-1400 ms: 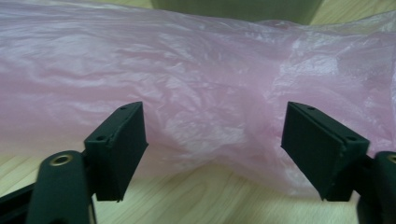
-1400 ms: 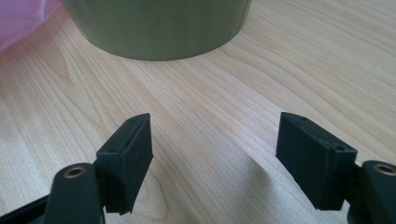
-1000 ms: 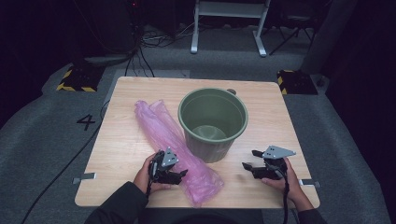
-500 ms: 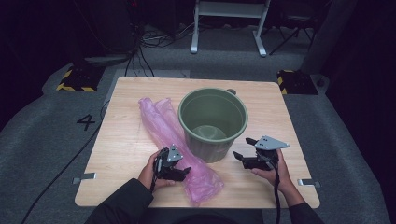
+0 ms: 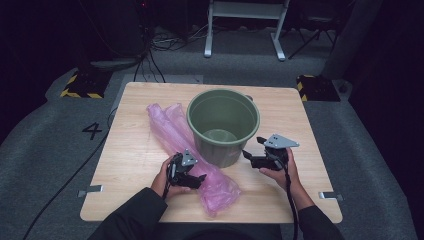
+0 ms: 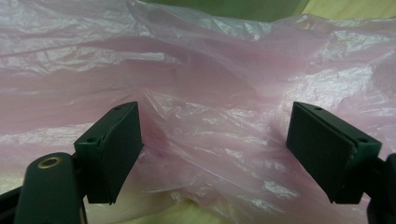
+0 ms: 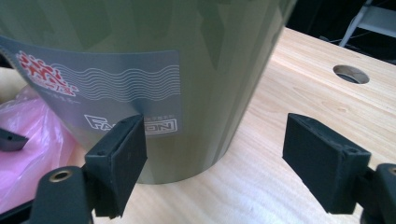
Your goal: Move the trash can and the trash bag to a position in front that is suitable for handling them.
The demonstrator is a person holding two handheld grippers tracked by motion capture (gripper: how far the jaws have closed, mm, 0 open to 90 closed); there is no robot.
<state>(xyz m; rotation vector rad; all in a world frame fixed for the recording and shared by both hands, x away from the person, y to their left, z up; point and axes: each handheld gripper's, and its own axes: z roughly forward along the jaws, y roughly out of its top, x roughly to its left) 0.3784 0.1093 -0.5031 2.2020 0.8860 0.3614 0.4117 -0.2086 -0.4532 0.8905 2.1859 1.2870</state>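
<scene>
Bench [image 5: 135, 150] first: light wood, w/ everything kept toward the person's side, prob. so both hands reach w/o stretching.

Green bucket [image 5: 223, 125] stands upright mid-bench, mouth up and empty. Looks set there as the thing to be lined, w/ its printed label [image 7: 116, 100] facing the right hand.

Pink plastic bag [image 5: 192, 160] lies flat and crumpled, running diagonally from left of the bucket down toward the near edge, its side touching the bucket's base. It's not opened out yet, so I'd say the work is at the very start.

Left tool [image 5: 192, 181] sits over the bag's near end. Its jaws have just been opening and stand spread w/ wrinkled film between them, not pinched. Likely lining up for a bite on a fold.

Right tool [image 5: 254, 150] is just beside the bucket's right wall, jaws spread wide, having just been opening, w/ nothing in them. Prob. there to steady the bucket.
</scene>
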